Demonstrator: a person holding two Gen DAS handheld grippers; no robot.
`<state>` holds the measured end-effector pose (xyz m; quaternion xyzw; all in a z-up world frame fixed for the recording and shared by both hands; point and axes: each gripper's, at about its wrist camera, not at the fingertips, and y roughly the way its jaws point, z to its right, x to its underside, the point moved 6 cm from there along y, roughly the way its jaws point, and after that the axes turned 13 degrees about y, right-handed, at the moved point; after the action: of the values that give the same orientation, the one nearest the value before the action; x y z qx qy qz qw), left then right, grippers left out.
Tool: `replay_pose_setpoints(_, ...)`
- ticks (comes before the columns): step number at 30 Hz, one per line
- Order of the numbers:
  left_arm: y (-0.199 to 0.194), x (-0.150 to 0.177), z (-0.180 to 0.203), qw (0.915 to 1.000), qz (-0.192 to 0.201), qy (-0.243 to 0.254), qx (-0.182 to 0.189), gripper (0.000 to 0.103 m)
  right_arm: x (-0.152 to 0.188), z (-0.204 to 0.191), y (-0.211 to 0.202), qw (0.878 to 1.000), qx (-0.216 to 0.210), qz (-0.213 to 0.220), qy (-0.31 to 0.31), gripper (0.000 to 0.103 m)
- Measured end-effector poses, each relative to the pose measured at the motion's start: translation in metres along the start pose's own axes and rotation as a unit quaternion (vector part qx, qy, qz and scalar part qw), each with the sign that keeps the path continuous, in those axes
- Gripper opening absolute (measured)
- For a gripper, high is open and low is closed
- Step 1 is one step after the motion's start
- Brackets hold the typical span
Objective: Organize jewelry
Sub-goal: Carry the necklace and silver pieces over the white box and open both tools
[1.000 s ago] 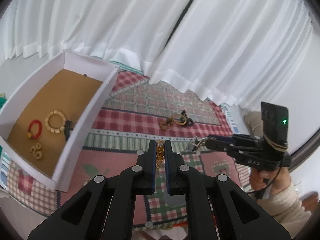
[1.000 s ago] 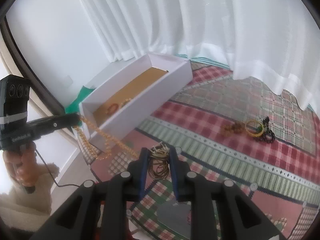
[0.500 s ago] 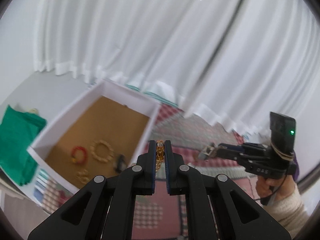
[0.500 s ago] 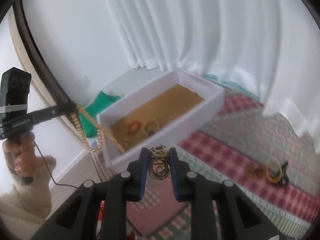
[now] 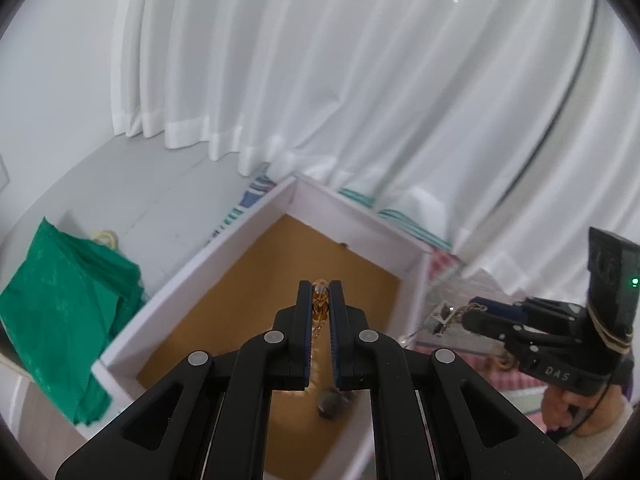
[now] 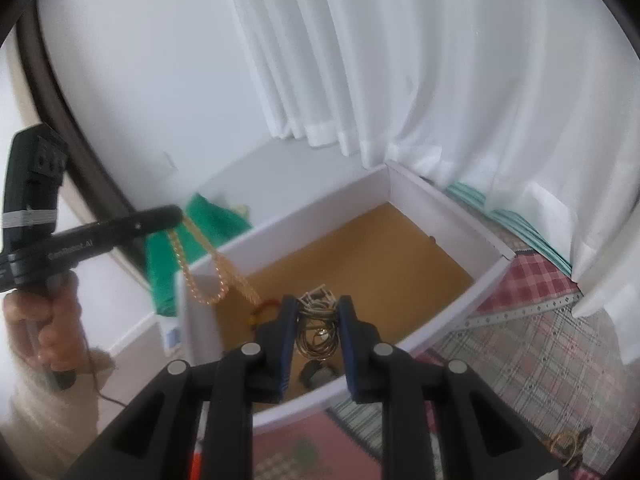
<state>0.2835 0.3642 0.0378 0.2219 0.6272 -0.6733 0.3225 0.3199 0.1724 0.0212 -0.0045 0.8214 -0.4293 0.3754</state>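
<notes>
Left gripper [image 5: 320,300]: clamped almost fully shut on one end of the gold bead chain [image 6: 208,268], held above the box so the strand hangs clear of the near wall (beads visible between the pads in the left wrist view).
Right gripper [image 6: 318,312]: closed partway on a bundle of thin coiled chains [image 6: 318,332], jaws kept as wide as the bundle, poised over the near edge of the box.
White box [image 6: 440,200]: open-topped, brown floor, directly ahead of both grippers at twelve o'clock; judged the destination for both loads.
Chain hang: looped down from the left jaws toward the box interior, at about ten o'clock of the right gripper in the right wrist view; lower end lost against the brown floor.
Already in box: one red bracelet [image 6: 266,305] partly showing, one dark rounded piece [image 6: 318,374] below the right jaws (other contents hidden).
Loose pile [image 6: 566,442]: some jewelry left on the plaid cloth [image 6: 540,344], at four o'clock; too small to count.
Green cloth [image 5: 60,320]: one, crumpled outside the box at nine o'clock.
Count: two grippers, two loads, one box.
</notes>
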Motion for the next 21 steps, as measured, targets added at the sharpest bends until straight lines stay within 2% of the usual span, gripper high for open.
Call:
replay_pose_setpoints(7, 0.103, 0.003, -0.012, 0.9983, -0.051, -0.014, -0.023, 0.006, -0.024, 0.036, 0.082, 0.998, 0.033, -0.039, 0.021, 0.021)
replay_pose_setpoints(13, 0.163, 0.022, -0.011, 0.9946, -0.095, -0.013, -0.039, 0.007, -0.015, 0.057, 0.141, 0.996, 0.058, -0.063, 0.029, 0.021)
replay_pose_setpoints(14, 0.17, 0.026, -0.011, 0.9939, -0.1, -0.015, -0.044, 0.008, -0.013, 0.059, 0.148, 0.996, 0.061, -0.066, 0.03, 0.024)
replay_pose_setpoints(15, 0.173, 0.027, -0.012, 0.9933, -0.103, -0.016, -0.049, 0.018, -0.01, 0.06, 0.155, 0.995, 0.063, -0.067, 0.028, 0.024)
replay_pose_setpoints(16, 0.175, 0.031, -0.014, 0.9919, -0.111, -0.02, -0.058, 0.027, -0.008, 0.062, 0.161, 0.995, 0.069, -0.064, 0.028, 0.03)
replay_pose_setpoints(17, 0.173, 0.032, -0.015, 0.9916, -0.11, -0.023, -0.064, 0.042, -0.008, 0.065, 0.163, 0.995, 0.071, -0.057, 0.035, 0.049)
replay_pose_setpoints(18, 0.166, 0.03, -0.017, 0.9923, -0.101, -0.025, -0.068, 0.051, -0.01, 0.068, 0.162, 0.995, 0.071, -0.05, 0.044, 0.053)
replay_pose_setpoints(19, 0.156, 0.028, -0.017, 0.9934, -0.088, -0.023, -0.07, 0.055, -0.013, 0.07, 0.157, 0.995, 0.07, -0.038, 0.055, 0.053)
replay_pose_setpoints(21, 0.132, 0.024, -0.015, 0.9948, -0.063, -0.014, -0.079, 0.068, -0.019, 0.072, 0.138, 0.996, 0.061, -0.008, 0.07, 0.053)
